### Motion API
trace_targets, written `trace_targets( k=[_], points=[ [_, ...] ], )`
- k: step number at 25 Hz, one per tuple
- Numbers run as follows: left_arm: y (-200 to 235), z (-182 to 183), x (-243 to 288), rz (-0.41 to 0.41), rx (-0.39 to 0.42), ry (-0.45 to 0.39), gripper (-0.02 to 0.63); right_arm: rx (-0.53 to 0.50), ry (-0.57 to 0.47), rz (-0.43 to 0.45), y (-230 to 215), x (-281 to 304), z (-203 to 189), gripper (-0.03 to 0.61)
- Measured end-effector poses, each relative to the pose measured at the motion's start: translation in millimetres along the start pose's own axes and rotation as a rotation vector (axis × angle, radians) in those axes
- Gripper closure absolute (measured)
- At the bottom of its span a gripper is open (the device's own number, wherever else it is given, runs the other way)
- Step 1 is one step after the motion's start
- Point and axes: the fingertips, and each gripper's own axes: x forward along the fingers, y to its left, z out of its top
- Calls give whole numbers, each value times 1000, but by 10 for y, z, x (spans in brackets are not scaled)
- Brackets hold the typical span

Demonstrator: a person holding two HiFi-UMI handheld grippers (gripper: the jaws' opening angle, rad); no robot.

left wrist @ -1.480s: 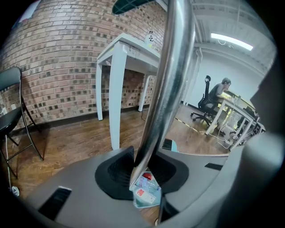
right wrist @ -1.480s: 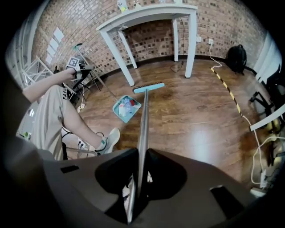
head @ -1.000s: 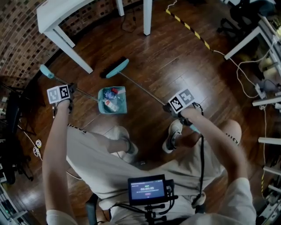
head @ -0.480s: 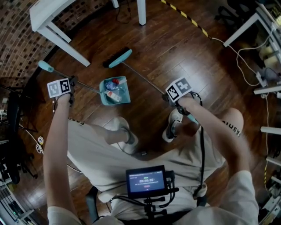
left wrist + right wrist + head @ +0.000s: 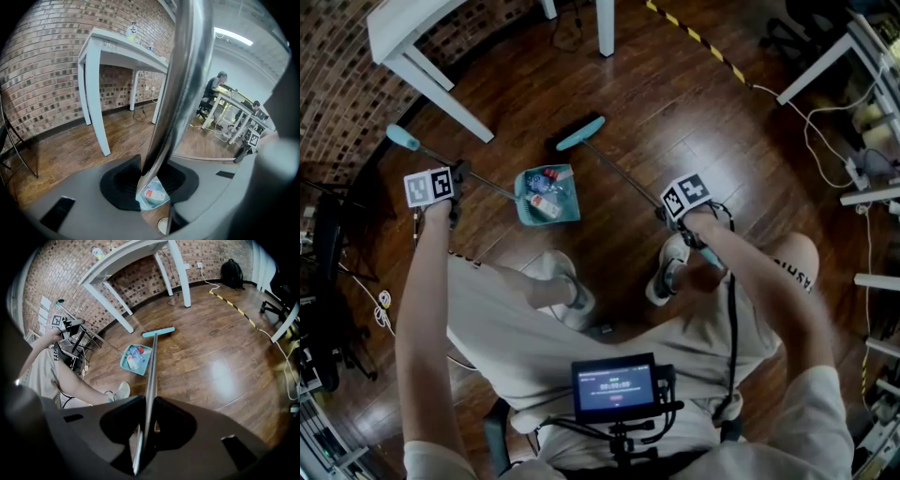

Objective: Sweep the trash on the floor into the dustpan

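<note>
The teal dustpan (image 5: pixel 548 195) lies on the wooden floor with bits of trash (image 5: pixel 542 183) inside it. Its metal handle (image 5: pixel 483 186) slants up-left to a teal end. My left gripper (image 5: pixel 457 178) is shut on that handle; in the left gripper view the handle (image 5: pixel 180 79) runs between the jaws, with the pan (image 5: pixel 152 194) below. The teal broom head (image 5: pixel 580 133) rests on the floor just up-right of the pan. My right gripper (image 5: pixel 661 214) is shut on the broom handle (image 5: pixel 623 175). The right gripper view shows the handle (image 5: pixel 151 366), broom head (image 5: pixel 158 332) and pan (image 5: pixel 137 358).
A white table (image 5: pixel 431 89) stands at the back left by the brick wall, with another leg (image 5: pixel 605 28) behind the broom. Yellow-black tape (image 5: pixel 712 52), cables and white desks (image 5: pixel 825 66) lie to the right. The person's shoes (image 5: pixel 666 272) stand just behind the pan.
The broom head has shifted to the right relative to the dustpan, and the right gripper has dropped slightly. The dustpan and left gripper have stayed about where they were.
</note>
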Motion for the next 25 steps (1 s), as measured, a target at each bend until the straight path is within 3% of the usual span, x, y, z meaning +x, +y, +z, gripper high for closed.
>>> trace_targets(
  k=[25],
  points=[
    [-5, -89, 65, -14, -6, 26, 523, -90, 82, -101, -229, 189, -246, 480]
  ],
)
